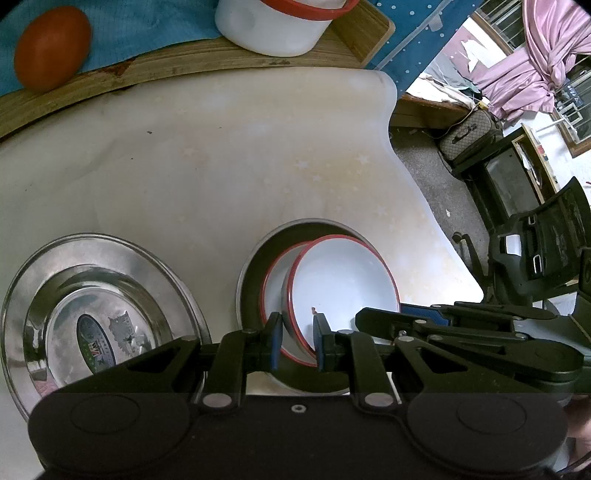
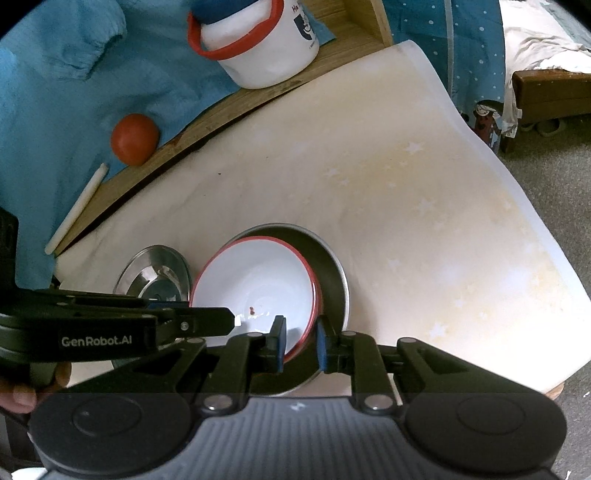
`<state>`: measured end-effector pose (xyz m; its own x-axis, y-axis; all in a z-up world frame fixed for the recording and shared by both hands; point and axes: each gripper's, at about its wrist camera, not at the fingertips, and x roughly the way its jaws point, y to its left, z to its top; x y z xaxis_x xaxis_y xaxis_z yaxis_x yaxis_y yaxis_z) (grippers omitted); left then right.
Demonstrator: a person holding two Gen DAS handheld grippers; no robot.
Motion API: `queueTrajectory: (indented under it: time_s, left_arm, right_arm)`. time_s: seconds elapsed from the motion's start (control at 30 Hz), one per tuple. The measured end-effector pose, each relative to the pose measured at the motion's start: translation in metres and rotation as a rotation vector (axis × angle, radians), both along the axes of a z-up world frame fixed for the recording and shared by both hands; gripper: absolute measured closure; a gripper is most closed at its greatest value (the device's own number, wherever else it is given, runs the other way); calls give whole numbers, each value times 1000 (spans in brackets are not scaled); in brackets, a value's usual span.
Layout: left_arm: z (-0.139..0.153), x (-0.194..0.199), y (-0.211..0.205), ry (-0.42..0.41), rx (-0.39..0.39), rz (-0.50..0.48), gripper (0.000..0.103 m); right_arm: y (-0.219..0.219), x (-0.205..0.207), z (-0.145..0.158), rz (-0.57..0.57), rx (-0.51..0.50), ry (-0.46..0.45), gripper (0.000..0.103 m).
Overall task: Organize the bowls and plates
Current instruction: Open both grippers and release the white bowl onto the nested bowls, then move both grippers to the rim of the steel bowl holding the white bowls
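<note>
A white bowl with a red rim (image 1: 343, 280) (image 2: 255, 284) lies tilted inside a second red-rimmed bowl (image 1: 275, 280). Both rest in a dark round pan with a metal rim (image 1: 255, 266) (image 2: 332, 269) on the cream table cover. My left gripper (image 1: 298, 345) is shut on the near rim of the upper bowl, one blue pad on each side of its wall. My right gripper (image 2: 301, 345) is shut on the same bowl's rim at its right side. Each gripper shows in the other's view, the right gripper (image 1: 388, 315) and the left gripper (image 2: 221, 317). A shiny steel plate (image 1: 92, 295) (image 2: 155, 273) lies left of the pan.
A wooden board (image 1: 184, 70) at the back carries a white tub with a red rim (image 1: 273, 29) (image 2: 258, 44), a red round fruit (image 1: 51, 48) (image 2: 135, 144), a blue cloth (image 2: 55, 92) and a white stick (image 2: 77, 210). The table's edge (image 1: 424, 206) runs close on the right, with floor and furniture beyond.
</note>
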<state>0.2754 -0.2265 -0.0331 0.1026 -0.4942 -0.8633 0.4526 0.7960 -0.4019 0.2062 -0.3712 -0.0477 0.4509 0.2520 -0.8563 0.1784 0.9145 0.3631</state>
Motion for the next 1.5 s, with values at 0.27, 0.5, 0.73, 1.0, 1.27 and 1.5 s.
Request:
queueTrajectory:
  time_s: [0.27,0.5,0.73,1.0,1.27,1.5]
  left_arm:
    - [3,-1,-2,-27,26,-4,72]
    - [2,1,0,-12,20,7,72]
    - [6,1,8,-18,-5,27,67]
    - [18,0,27,-51,-34,61,53]
    - [26,5,45,-120,-10,86,21]
    - [25,12,48,-187,64,40,2]
  right_arm:
    - [-1,1,-2,-2,3,2,83]
    - [-2,1,-3,4,5,5,82]
    - [-1,-1,0,1,-2,-8,73]
    - [-3,-3,8,-3,-10,-45,60]
    - [-8,-6,19,-43,-47,-79,26]
    - [-19,-8,22,-93,-64,-97,9]
